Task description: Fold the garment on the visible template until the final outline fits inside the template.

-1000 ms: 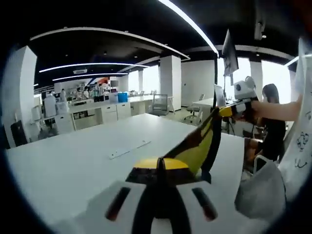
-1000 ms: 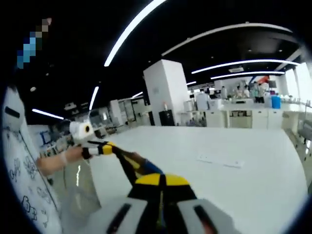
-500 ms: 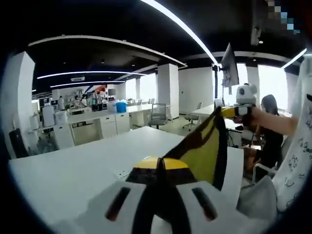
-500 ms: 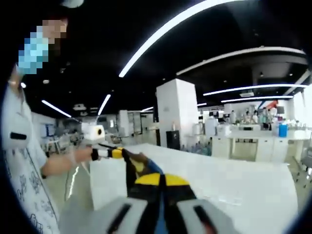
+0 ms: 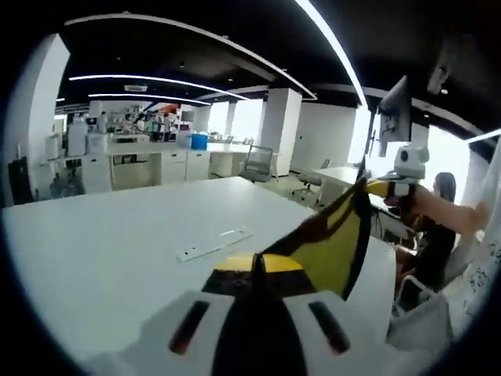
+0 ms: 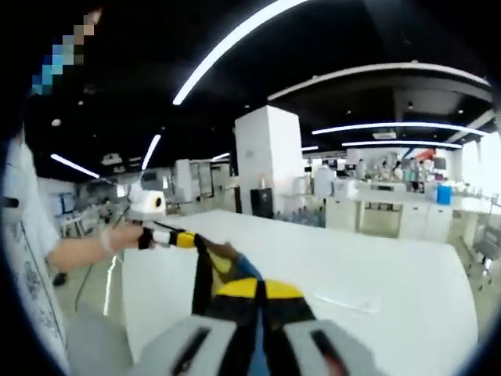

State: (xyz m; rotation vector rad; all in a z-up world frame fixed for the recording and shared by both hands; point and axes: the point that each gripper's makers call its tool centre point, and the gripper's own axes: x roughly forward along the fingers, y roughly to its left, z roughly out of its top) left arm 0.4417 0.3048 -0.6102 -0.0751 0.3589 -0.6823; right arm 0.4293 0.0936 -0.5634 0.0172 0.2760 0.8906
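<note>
Garment held taut in the air between your two claws

Your left claw [image 5: 258, 270] is clamped on one end of the yellow-and-black garment [image 5: 333, 235]; your right claw [image 6: 258, 294] grips the other. From the left claw its long axis runs toward 2 o'clock, above the white table [image 5: 102, 251]. The pale strip [image 5: 213, 242] on the table, at 11 o'clock from that claw, may mark the template: lower toward it, both claws equally near.
</note>
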